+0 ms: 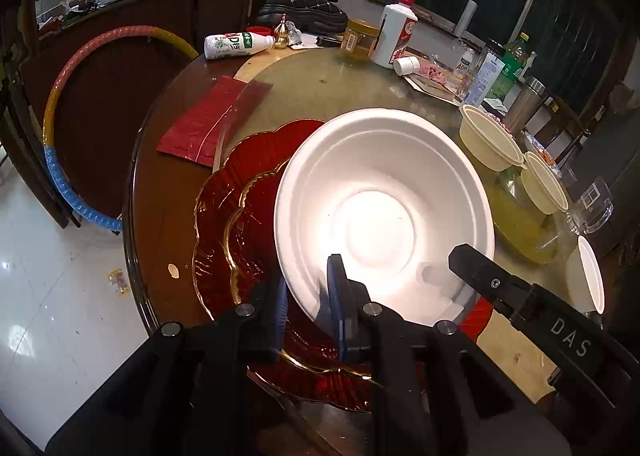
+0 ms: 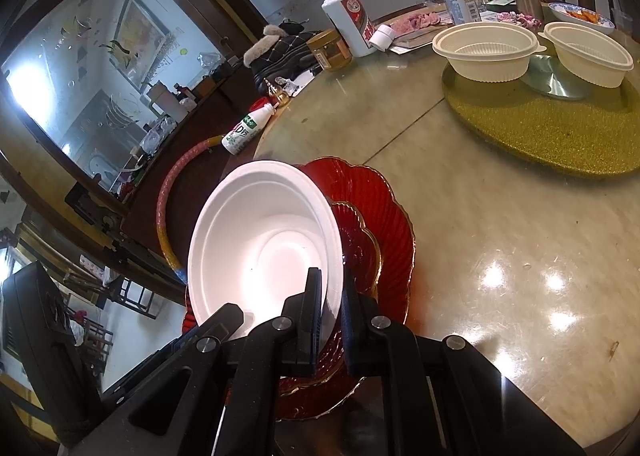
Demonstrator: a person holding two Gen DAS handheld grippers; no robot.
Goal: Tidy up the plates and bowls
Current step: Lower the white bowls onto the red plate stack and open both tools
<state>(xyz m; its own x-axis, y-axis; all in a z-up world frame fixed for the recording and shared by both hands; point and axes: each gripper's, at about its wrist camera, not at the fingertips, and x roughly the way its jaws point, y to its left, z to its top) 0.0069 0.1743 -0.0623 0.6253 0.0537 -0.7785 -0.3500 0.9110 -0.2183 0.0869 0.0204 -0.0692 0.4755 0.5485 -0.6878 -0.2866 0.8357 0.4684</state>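
Note:
A white foam bowl (image 1: 380, 195) (image 2: 260, 240) hangs tilted over two stacked red glass plates (image 1: 236, 215) (image 2: 380, 211) with gold rims, which lie at the near edge of the round table. My left gripper (image 1: 306, 292) is shut on the bowl's near rim, one blue pad inside and one outside. My right gripper (image 2: 332, 296) is shut on the rim at the bowl's other side; in the left wrist view it (image 1: 460, 256) reaches in from the right. Whether the bowl's underside touches the plates is hidden.
Two cream plastic bowls (image 2: 484, 51) (image 2: 588, 55) stand on a gold round mat (image 2: 540, 127). Another white bowl (image 1: 588, 276) and a clear glass (image 1: 596, 203) sit at the right. A red packet (image 1: 212, 119), bottles (image 1: 396, 35) and a jar (image 1: 360, 39) crowd the far side.

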